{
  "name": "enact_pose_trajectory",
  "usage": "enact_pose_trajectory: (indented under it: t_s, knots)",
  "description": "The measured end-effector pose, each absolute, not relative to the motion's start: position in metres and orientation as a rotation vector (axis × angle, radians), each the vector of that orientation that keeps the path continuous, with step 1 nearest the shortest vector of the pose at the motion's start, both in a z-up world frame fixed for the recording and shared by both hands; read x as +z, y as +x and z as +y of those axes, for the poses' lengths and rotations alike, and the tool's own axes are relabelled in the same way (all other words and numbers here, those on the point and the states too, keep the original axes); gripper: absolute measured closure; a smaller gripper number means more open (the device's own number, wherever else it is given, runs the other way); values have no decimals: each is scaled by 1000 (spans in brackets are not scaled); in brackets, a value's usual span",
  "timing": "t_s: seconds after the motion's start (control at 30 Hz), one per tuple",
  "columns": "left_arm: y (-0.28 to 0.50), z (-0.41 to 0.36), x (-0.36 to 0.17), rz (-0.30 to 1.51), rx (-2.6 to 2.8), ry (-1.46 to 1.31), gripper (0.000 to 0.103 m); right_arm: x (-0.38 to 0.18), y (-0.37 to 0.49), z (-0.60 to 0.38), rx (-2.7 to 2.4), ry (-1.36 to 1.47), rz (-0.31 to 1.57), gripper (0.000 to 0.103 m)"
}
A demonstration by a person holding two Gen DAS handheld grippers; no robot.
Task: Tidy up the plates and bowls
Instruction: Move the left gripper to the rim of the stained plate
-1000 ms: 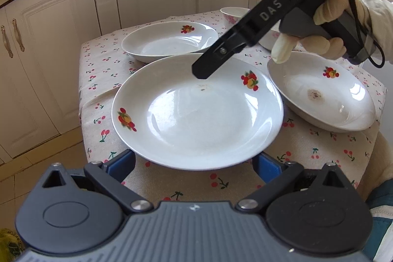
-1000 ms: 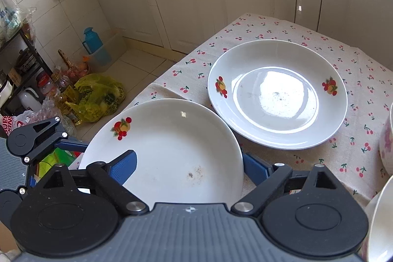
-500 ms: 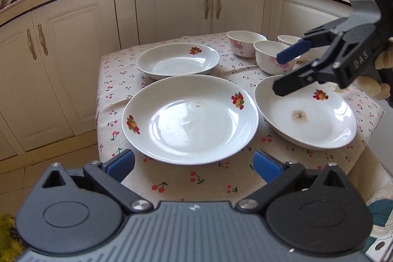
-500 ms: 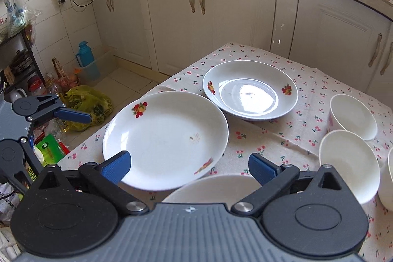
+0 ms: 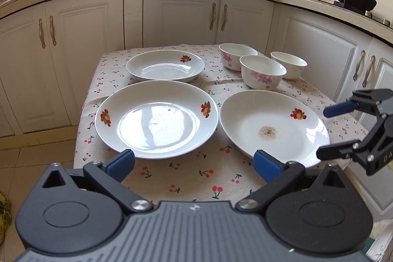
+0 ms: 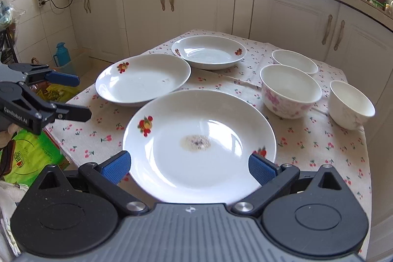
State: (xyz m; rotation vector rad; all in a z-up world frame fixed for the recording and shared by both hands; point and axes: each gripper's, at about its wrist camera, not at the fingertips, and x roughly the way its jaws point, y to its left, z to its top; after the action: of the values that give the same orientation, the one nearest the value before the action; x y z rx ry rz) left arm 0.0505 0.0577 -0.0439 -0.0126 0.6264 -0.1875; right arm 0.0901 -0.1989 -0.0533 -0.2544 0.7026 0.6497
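on the bench (image 5: 221, 178) we find both tongs (image 5: 194, 162) (image 6: 188, 165) released and empty, plates unstacked; next we judge a rim grasp on the stained plate (image 6: 199, 139).

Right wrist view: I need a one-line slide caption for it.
Open right gripper hovers over a stained plate; two more plates, three bowls on a cherry-print tablecloth; open left gripper at left.

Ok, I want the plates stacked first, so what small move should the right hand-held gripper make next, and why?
Probably ease the right hand-held gripper forward and down onto the near rim of the stained plate. Its jaws have just been opening and stand wide with nothing between them, and that plate lies straight ahead, flat on the cloth, apart from the other two plates and three bowls.
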Motion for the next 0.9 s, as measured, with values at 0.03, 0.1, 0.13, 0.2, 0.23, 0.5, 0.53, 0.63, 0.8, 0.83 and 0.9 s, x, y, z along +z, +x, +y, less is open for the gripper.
enact_pose_trajectory:
  t_s: [0.03,0.1,0.13,0.2,0.23,0.5,0.53,0.63,0.8,0.83,0.9]
  knots:
    - [50,56,-43,620,-183,-25,1,-57,87,-203,645,-259,703,0]
    - [49,52,-40,612,-181,-46,1,-64,82,-208,640,-271,706,0]
    - [49,50,-39,610,-182,-47,1,-67,80,-210,639,-275,709,0]
    - [49,45,-36,606,-184,-37,1,-75,80,-212,635,-282,717,0]
    - [49,42,-36,608,-186,-30,1,-79,80,-213,634,-285,717,0]
    - [63,32,-34,646,-210,9,1,-100,88,-211,645,-290,726,0]
    - [66,32,-34,651,-214,16,1,-101,90,-211,653,-283,728,0]
    - [75,31,-33,668,-236,31,1,-102,95,-206,669,-284,720,0]
    - [95,23,-31,696,-290,70,1,-104,97,-202,686,-281,697,0]
    - [100,21,-30,699,-310,83,1,-104,98,-202,684,-278,698,0]
    - [111,14,-29,710,-348,109,1,-104,99,-201,680,-275,700,0]
